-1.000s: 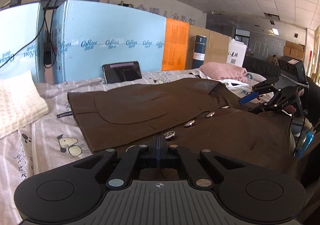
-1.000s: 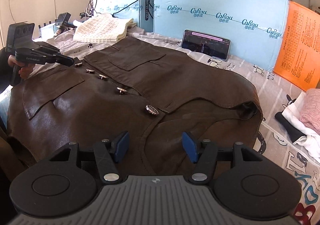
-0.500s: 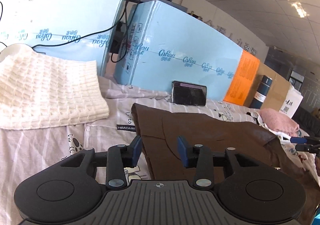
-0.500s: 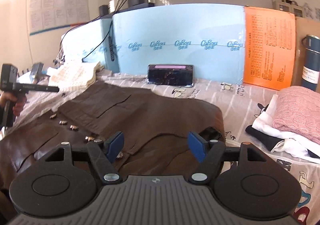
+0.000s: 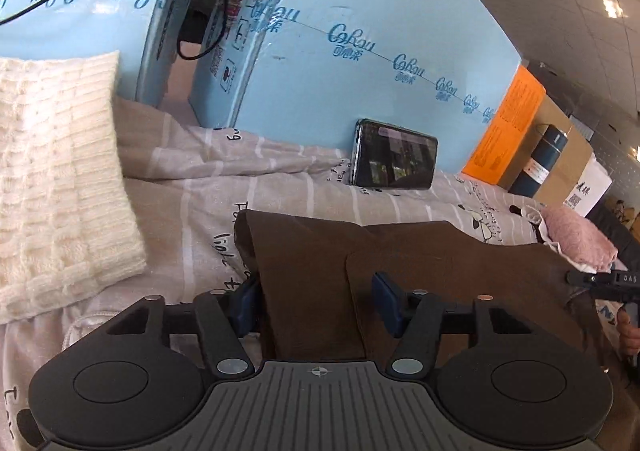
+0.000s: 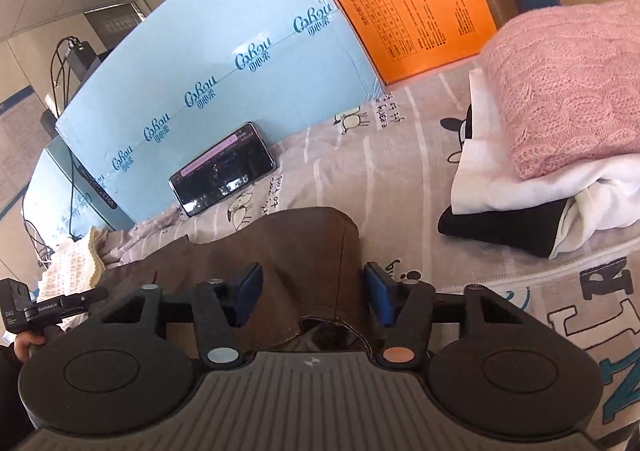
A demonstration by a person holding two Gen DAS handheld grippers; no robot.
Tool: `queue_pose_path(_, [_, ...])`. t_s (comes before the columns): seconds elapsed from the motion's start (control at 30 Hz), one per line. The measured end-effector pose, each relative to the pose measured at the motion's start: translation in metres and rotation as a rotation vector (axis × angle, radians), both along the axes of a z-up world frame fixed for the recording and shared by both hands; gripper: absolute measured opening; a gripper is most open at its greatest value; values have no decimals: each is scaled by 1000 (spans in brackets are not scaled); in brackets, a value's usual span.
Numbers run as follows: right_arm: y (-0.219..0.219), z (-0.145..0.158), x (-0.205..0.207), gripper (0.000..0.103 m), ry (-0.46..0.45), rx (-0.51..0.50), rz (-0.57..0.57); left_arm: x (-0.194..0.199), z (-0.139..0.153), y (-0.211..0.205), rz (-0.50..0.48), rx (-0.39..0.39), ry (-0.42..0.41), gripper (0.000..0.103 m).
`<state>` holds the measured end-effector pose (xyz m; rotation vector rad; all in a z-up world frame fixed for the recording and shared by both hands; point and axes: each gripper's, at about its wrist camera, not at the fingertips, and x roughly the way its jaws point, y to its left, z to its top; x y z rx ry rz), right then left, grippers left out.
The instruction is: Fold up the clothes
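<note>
Left wrist view: we see our left gripper [image 5: 316,301] with fingers apart, straddling one end of the dark brown leather jacket [image 5: 400,263] lying on the striped cartoon-print bedsheet [image 5: 280,187]. We judge a grasp is next: close on the edge. A cream knitted blanket [image 5: 56,179] lies just left of the jacket.

Right wrist view: our right gripper [image 6: 312,293], fingers likewise apart, straddles the jacket's other end [image 6: 304,247]. A folded pink knit sweater [image 6: 560,91] tops a pile right of the jacket, clear of us.
</note>
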<state>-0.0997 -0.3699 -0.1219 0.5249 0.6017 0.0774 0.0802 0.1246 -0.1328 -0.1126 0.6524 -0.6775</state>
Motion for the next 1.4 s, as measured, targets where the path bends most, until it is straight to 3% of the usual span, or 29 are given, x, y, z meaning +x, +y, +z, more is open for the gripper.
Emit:
queue_pose_path(0.03, [3, -3, 2, 29, 4, -16, 2, -6, 3, -2, -23, 2, -33, 14])
queue_pose_path(0.07, [5, -5, 2, 24, 3, -27, 7, -11, 7, -5, -46, 4, -67, 10])
queue_pose_path(0.13, [6, -2, 1, 22, -29, -30, 13, -22, 14, -9, -89, 7, -134, 8])
queue_pose_path(0.27, [4, 11, 3, 20, -122, -59, 1, -32, 38, -11, -66, -18, -244, 8])
queue_pose_path(0.33, [2, 16, 12, 19, -138, -70, 2, -25, 44, -13, -38, -2, -254, 8])
queue_pose_path(0.4, [0, 16, 26, 19, -124, -78, 7, -10, 43, -15, -8, 14, -204, 9])
queue_pose_path(0.5, [-1, 9, 42, 31, -71, -106, 24, 4, 28, -17, 37, 75, -134, 21])
queue_pose_path(0.57, [-2, 7, 39, 57, -86, -112, 4, 7, 20, -13, 78, 98, -99, 35])
queue_pose_path(0.63, [-8, 8, 31, 65, -137, -86, -18, 7, 19, -2, 130, 65, -91, 44])
queue_pose_path(0.73, [-9, 14, 24, 67, -165, -145, -74, 0, 26, 6, 157, 44, -112, 48])
queue_pose_path(0.83, [-4, 7, 32, 67, -85, -283, -153, -11, 36, 9, 162, 35, -147, 61])
queue_pose_path(0.97, [-1, -7, 44, 65, 13, -346, -148, -25, 49, 14, 170, 21, -193, 66])
queue_pose_path(1.0, [-1, -8, 44, 65, 17, -355, -149, -32, 53, 16, 172, 15, -199, 73])
queue_pose_path(1.1, [-5, 1, 32, 65, -43, -340, -171, -62, 56, 25, 158, -5, -194, 78])
queue_pose_path(1.23, [-2, 36, -3, 69, -177, -311, -135, -109, 45, 45, 131, -26, -148, 81])
queue_pose_path(1.4, [39, 66, -45, 73, -249, -309, 70, -152, 29, 53, 84, 11, -75, 82])
